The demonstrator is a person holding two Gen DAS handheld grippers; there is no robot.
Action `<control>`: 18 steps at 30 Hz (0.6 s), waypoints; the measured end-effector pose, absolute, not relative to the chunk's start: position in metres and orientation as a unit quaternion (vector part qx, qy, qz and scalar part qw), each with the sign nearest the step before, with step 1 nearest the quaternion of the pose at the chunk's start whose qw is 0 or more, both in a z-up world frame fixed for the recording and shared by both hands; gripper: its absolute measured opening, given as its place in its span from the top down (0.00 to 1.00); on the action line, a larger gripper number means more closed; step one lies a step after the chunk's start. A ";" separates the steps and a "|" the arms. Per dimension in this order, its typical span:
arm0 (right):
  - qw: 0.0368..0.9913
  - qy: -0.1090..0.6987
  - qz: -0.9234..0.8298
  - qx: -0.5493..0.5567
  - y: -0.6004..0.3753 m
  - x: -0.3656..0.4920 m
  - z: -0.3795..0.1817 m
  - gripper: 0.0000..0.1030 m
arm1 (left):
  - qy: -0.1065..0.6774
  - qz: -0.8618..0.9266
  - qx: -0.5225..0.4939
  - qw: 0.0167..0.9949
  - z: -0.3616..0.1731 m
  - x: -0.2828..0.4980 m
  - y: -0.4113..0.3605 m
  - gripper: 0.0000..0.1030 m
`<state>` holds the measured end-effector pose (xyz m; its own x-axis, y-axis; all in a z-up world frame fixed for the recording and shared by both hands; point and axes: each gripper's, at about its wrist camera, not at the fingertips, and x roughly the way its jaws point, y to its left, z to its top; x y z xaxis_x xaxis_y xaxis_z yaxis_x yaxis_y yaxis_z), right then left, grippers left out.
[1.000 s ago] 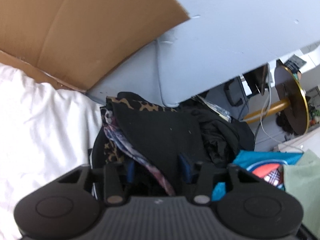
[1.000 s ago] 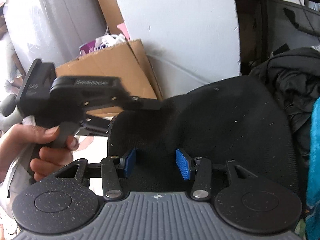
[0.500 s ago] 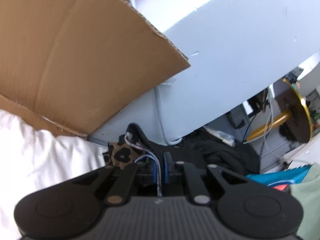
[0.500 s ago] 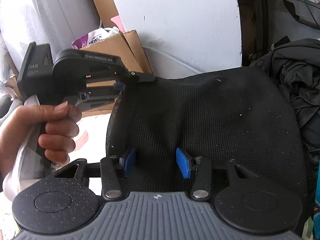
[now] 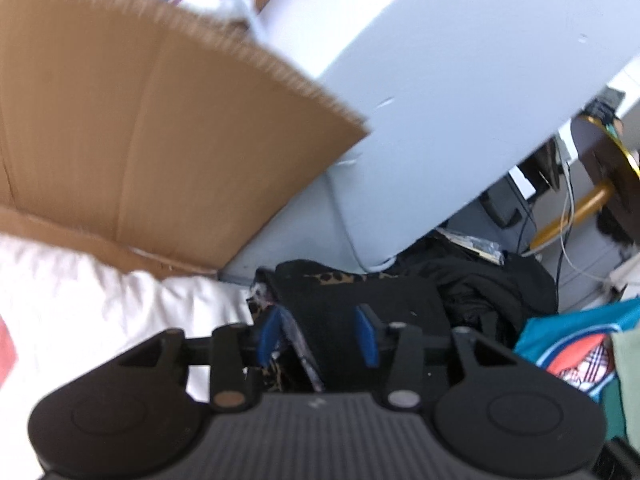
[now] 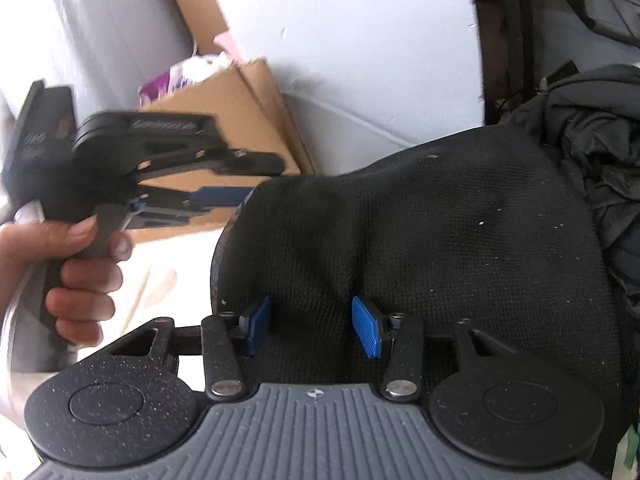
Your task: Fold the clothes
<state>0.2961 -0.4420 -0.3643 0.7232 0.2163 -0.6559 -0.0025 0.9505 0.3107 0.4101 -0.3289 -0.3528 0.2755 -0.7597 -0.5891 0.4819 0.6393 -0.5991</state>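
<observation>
My left gripper (image 5: pixel 318 334) is opening its jaws over the black knit garment (image 6: pixel 420 248), pads clear of the cloth. My right gripper (image 6: pixel 312 330) is hovering half-open above that garment, lying beside the cardboard box (image 5: pixel 140 128).

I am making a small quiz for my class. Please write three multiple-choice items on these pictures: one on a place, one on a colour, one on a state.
1. In the left wrist view, where is the cardboard box from the black knit garment? A up and left; B right; C below.
2. The pads of the right tongs are: A red; B blue; C yellow.
3. The right tongs are: A shut tight; B out of view; C open.
Key: 1 A, the box fills the upper left; 2 B, both pads show blue; 3 C, the pads stand apart, faces bare.
</observation>
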 end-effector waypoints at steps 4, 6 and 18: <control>0.922 0.353 0.047 0.152 -0.451 0.285 -0.353 0.50 | 0.429 -0.416 -0.127 0.792 -0.326 0.394 -0.327 0.58; 0.925 0.345 0.041 0.151 -0.457 0.279 -0.347 0.50 | 0.420 -0.426 -0.111 0.794 -0.315 0.384 -0.328 0.59; 0.928 0.350 -0.029 0.123 -0.503 0.257 -0.352 0.50 | 0.425 -0.468 -0.017 0.775 -0.332 0.329 -0.358 0.78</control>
<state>0.2572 -0.5030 -0.3525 0.7534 0.0322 -0.6568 0.1397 0.9682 0.2077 0.3288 -0.3580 -0.3316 0.2009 -0.7396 -0.6423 0.7103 0.5615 -0.4245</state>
